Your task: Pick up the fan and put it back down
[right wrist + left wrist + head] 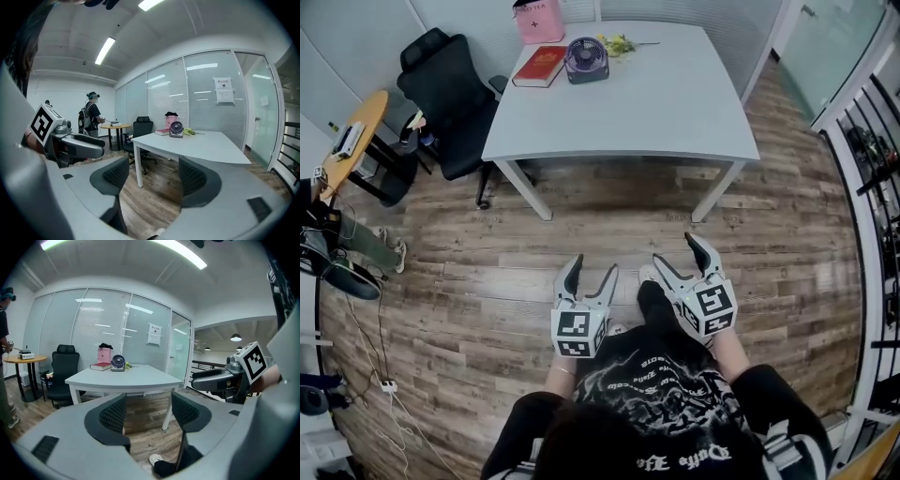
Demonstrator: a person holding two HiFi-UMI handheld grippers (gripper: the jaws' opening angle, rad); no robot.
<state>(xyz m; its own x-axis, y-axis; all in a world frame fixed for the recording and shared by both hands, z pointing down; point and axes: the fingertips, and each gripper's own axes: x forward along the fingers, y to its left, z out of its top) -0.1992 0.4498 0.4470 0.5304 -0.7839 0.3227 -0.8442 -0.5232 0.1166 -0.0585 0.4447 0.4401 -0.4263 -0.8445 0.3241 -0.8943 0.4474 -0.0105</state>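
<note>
Far left, one round side table (pixel 352 141), then one black office chair (pixel 450 84). On the one white table (pixel 675 112), at its far end, sit one pink bag (pixel 539 21), one red book (pixel 540 66), one fan (pixel 586 59) just right of the book, and one sprig of yellow flowers (pixel 617 44). There are two grippers, well short of the fan: the left gripper (pixel 593 267) has its jaws apart and empty, and the right gripper (pixel 675 251) is likewise spread on nothing. The floor (pixel 469 281) is wood plank, and glass partitions (pixel 206 89) stand behind.

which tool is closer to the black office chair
Left. The black office chair stands left of the table. The left tool hangs over the floor short of the table, on the chair's side; the right tool is beside it, farther off.
</note>
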